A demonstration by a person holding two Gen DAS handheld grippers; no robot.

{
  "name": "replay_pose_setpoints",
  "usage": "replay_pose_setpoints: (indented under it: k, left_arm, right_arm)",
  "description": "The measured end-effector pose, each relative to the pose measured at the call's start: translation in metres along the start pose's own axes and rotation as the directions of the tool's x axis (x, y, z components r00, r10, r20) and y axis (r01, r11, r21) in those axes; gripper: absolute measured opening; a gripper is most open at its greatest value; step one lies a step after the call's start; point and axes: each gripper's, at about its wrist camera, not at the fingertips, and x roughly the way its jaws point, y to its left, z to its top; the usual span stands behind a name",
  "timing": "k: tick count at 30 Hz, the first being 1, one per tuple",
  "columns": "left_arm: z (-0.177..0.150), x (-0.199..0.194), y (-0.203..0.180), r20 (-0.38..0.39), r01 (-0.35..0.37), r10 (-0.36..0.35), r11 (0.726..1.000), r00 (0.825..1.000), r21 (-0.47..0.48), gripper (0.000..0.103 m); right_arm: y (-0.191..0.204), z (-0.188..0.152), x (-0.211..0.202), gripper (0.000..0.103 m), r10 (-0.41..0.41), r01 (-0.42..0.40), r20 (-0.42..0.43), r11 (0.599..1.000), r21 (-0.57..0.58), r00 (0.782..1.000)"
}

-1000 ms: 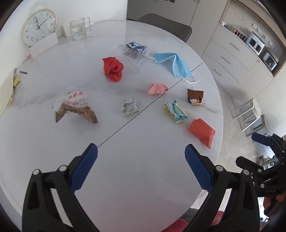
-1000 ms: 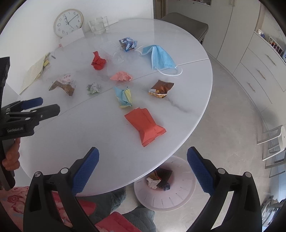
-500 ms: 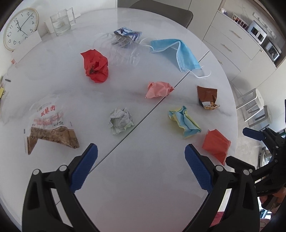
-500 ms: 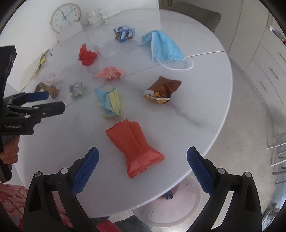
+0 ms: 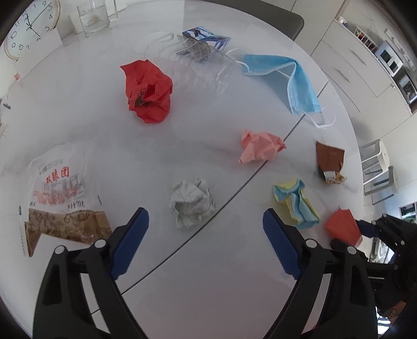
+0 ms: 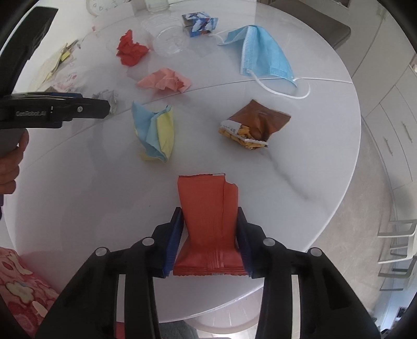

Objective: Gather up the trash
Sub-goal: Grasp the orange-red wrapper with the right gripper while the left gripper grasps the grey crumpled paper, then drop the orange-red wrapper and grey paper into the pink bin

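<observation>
My right hand-held gripper is clamped on the orange-red wrapper, both blue pads pressing its sides, right at the near edge of the white desk. The wrapper's torn top points away from me and its crimped end sits between my fingers.

My left hand-held gripper hangs over the desk with its fingers spread wide, holding nothing. The crumpled white paper ball lies just ahead, between the two pads.

Out from there: a folded blue-and-yellow paper lies just beyond the wrapper, and to its right a brown snack bag, torn open with its printed inner side showing. A pink crumpled paper sits near the desk's seam, the red crumpled paper farther back. The blue face mask is spread out with its loops trailing. A clear plastic cup lies on its side beside a small blue printed carton. Far left, a printed food bag lies flat.
</observation>
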Motion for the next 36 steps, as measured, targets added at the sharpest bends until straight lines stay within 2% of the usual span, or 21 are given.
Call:
replay_pose_setpoints:
  k: [4,6,10,12,16,20,25,29,33,36]
  left_arm:
    - [0.007,0.01,-0.001,-0.015,-0.004,0.004,1.0,1.0,-0.018,0.07]
    - [0.009,0.015,-0.002,-0.021,-0.009,0.009,1.0,1.0,-0.021,0.056]
    - [0.011,0.02,-0.001,-0.008,-0.031,0.031,0.999,0.999,-0.023,0.035]
    - [0.012,0.021,-0.001,-0.008,-0.038,0.038,0.999,0.999,-0.022,0.031]
    - [0.008,0.018,0.0,-0.009,-0.041,0.041,0.999,0.999,-0.011,0.03]
    - [-0.001,-0.003,-0.004,0.01,-0.031,0.031,0.999,0.999,0.013,0.03]
    - [-0.02,-0.041,-0.034,0.03,-0.001,-0.002,0.995,1.0,0.104,0.03]
    - [-0.048,-0.065,-0.075,0.015,0.083,-0.088,0.978,0.996,0.191,0.03]
    - [-0.072,-0.075,-0.118,-0.024,0.188,-0.188,0.949,0.982,0.251,0.03]
    - [-0.093,-0.075,-0.148,-0.066,0.229,-0.22,0.928,0.973,0.293,0.03]
  right_arm:
    - [-0.012,-0.004,-0.014,0.04,0.013,-0.014,0.021,0.999,0.052,1.0]
    - [-0.018,-0.002,-0.021,0.04,0.02,-0.022,0.033,0.997,0.078,0.999]
    - [-0.023,-0.007,-0.031,0.04,0.03,-0.036,0.05,0.992,0.122,0.998]
    - [-0.024,-0.009,-0.036,0.04,0.028,-0.035,0.057,0.99,0.14,0.998]
    - [-0.024,-0.014,-0.047,0.04,0.015,-0.028,0.08,0.986,0.167,0.997]
    - [-0.028,-0.026,-0.065,0.04,0.002,-0.025,0.107,0.977,0.213,0.994]
    - [-0.041,-0.06,-0.087,0.04,-0.034,-0.006,0.13,0.956,0.295,0.991]
    - [-0.05,-0.097,-0.097,0.04,-0.06,0.013,0.124,0.936,0.351,0.99]
    - [-0.054,-0.137,-0.098,0.041,-0.063,0.019,0.099,0.918,0.396,0.993]
    - [-0.054,-0.16,-0.094,0.041,-0.054,0.018,0.078,0.915,0.403,0.995]
